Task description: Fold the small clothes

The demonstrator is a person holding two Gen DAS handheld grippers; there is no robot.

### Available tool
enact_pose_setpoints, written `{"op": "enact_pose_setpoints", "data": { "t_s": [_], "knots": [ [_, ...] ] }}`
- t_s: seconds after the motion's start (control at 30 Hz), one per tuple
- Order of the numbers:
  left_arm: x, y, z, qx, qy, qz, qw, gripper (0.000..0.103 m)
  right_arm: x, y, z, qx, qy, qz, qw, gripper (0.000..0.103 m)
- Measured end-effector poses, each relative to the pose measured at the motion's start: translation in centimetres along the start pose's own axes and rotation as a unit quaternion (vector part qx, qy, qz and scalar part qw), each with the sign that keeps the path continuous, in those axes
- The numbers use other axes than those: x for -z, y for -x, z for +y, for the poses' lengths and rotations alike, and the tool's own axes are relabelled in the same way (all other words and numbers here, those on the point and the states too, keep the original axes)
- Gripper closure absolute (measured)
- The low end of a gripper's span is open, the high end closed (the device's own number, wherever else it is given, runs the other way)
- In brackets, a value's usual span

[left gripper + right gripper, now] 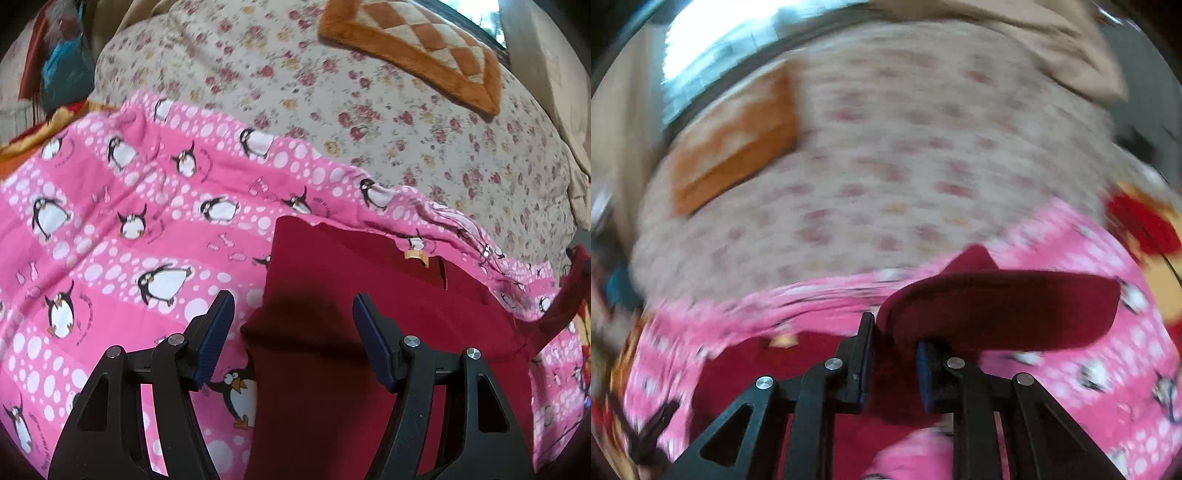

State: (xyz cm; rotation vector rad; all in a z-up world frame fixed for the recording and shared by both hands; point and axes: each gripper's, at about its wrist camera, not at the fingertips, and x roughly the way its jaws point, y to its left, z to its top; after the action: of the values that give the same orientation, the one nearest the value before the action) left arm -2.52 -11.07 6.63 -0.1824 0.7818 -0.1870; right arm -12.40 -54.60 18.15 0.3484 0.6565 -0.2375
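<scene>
Red garment (997,310) in right jaws

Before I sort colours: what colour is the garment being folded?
Dark red garment, plain; clearest in the left wrist view.

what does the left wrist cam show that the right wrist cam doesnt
Only the left wrist view shows the left gripper, open above the flat part of the dark red garment, and a small tan label on it.

Only the right wrist view shows the right gripper shut on a lifted, curled part of that garment.

Both show the pink penguin blanket, the floral bedspread and the orange checkered cushion; the right view is blurred.
</scene>
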Motion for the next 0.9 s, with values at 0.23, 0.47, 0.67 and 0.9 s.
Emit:
{"op": "enact_pose_setpoints", "data": {
  "t_s": [0.23, 0.47, 0.67, 0.9],
  "knots": [
    [0.2, -0.2, 0.0, 0.014, -0.005, 0.011, 0.9998, 0.036, 8.5, -7.5, 13.1, -0.107, 0.132, 0.138, 0.976, 0.054],
    [0.5, -0.2, -1.9, 0.046, -0.039, 0.009, 0.9982, 0.036, 10.6, -6.0, 10.3, -0.104, 0.098, 0.16, 0.977, 0.039],
    [-0.2, -1.0, -4.3, 0.053, -0.068, 0.03, 0.9959, 0.036, 7.4, -2.4, 5.8, -0.07, 0.058, 0.125, 0.988, 0.028],
    [-2.4, -7.9, -7.9, 0.012, -0.061, 0.108, 0.9923, 0.036, 6.9, -0.6, 0.5, -0.042, 0.022, 0.112, 0.993, 0.025]
  ]
}}
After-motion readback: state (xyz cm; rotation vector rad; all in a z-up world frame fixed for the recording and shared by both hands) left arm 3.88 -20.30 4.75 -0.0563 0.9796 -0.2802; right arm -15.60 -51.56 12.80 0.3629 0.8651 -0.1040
